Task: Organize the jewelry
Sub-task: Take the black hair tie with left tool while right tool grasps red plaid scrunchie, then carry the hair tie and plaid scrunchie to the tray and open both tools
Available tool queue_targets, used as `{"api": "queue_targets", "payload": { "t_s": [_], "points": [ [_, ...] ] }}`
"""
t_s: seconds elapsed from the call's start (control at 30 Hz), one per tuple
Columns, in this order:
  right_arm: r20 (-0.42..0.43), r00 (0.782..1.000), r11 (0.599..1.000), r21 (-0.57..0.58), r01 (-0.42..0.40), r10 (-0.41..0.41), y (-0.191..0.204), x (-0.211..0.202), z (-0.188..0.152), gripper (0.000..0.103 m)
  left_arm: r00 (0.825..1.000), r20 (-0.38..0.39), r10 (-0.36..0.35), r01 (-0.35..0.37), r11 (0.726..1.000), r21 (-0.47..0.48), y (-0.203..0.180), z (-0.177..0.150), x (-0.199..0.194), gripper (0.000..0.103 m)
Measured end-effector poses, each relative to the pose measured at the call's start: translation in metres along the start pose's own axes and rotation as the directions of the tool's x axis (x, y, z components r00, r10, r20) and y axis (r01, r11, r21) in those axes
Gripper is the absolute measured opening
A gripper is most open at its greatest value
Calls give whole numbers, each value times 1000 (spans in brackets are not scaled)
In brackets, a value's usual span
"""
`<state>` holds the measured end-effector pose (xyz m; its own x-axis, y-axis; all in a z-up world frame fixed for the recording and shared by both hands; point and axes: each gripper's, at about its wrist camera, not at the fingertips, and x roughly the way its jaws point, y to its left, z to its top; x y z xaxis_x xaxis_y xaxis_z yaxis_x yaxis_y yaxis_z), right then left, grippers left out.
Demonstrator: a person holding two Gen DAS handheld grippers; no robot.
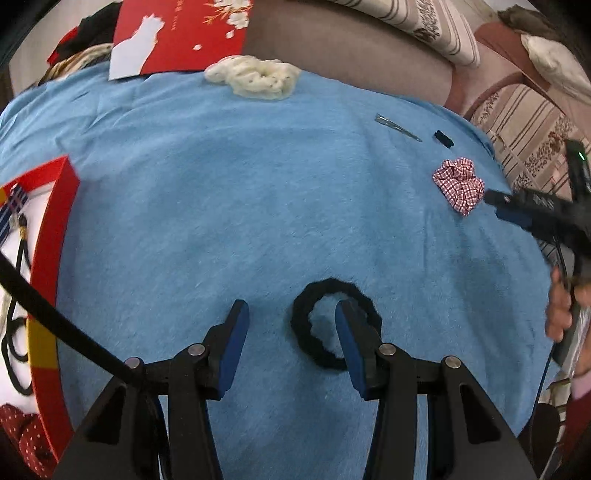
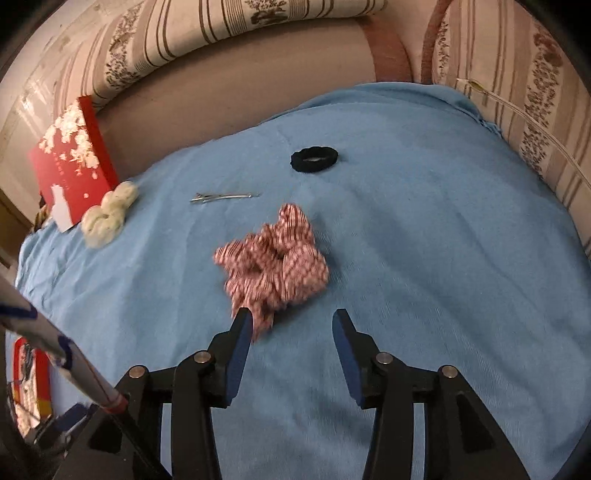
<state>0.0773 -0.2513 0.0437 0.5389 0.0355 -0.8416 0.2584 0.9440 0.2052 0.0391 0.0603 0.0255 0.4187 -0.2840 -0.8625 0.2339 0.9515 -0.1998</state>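
In the left wrist view my left gripper (image 1: 291, 314) stands open just above a black hair tie (image 1: 306, 332) lying flat on the blue cloth. Its right fingertip sits over the ring's hole, and the ring's left side lies between the jaws, not pressed. A red-and-white checked scrunchie (image 1: 458, 184) lies at the right, with my right gripper (image 1: 496, 206) just beside it. In the right wrist view the right gripper (image 2: 293, 321) is open, the scrunchie (image 2: 277, 266) lying blurred just ahead of its left fingertip, ungripped.
A red box (image 1: 55, 258) at the left edge holds dark hair ties on a white lining. Its red lid (image 1: 177, 33), a cream scrunchie (image 1: 255, 77), a silver clip (image 1: 397, 127) and another black tie (image 2: 314, 159) lie further back. Striped cushions (image 2: 221, 22) ring the blue cloth (image 1: 221, 184).
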Motion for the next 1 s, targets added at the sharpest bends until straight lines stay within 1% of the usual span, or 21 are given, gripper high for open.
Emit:
{"api": "queue_targets", "payload": {
  "t_s": [0.07,0.2,0.23,0.27,0.3,0.33,0.37,0.4,0.47,0.57,0.67,0.77,0.83,0.93,1.0],
  "points": [
    [-15,1000,1000,-3,0,0,2,14,9,49,1000,13,21,-22,999,36,-7,1,4,47],
    [-35,999,1000,18,14,-13,6,37,15,49,996,44,77,-82,990,116,-25,-4,9,48],
    [-36,999,999,26,22,-21,7,42,16,49,995,54,85,-91,987,131,-29,-5,9,41],
    [-35,999,999,32,24,-23,7,44,16,49,995,59,83,-91,985,148,-33,-6,9,30],
    [-37,999,999,34,21,-20,8,45,16,41,995,55,78,-86,983,161,-35,-5,9,8],
    [-40,999,999,32,9,-7,9,46,17,30,997,45,58,-65,985,163,-36,-4,9,8],
    [-46,999,1000,31,2,-1,10,46,17,14,999,35,19,-24,989,145,-35,-3,6,8],
    [-47,999,1000,26,3,-1,11,43,17,14,999,22,-29,26,992,122,-32,-2,3,8],
    [-23,1000,1000,-11,12,-12,17,32,15,12,997,23,-73,70,993,94,-28,0,-5,8],
    [4,1000,999,-50,2,-1,24,13,9,12,990,69,-120,116,991,59,-15,7,-30,8],
    [30,999,996,-92,-15,18,39,-10,4,12,983,124,-134,130,991,35,1,11,-57,8],
    [49,997,990,-133,-57,64,58,-33,-3,12,978,165,-130,133,991,-10,21,14,-78,8],
    [55,993,982,-163,-93,104,77,-46,-8,12,974,198,-111,126,990,-62,44,15,-94,8],
    [53,984,963,-219,-155,171,114,-66,-17,12,972,224,-67,98,986,-133,78,14,-114,8],
    [41,972,940,-268,-212,231,147,-79,-26,12,972,235,-25,71,980,-188,108,9,-129,8]
  ]
}}
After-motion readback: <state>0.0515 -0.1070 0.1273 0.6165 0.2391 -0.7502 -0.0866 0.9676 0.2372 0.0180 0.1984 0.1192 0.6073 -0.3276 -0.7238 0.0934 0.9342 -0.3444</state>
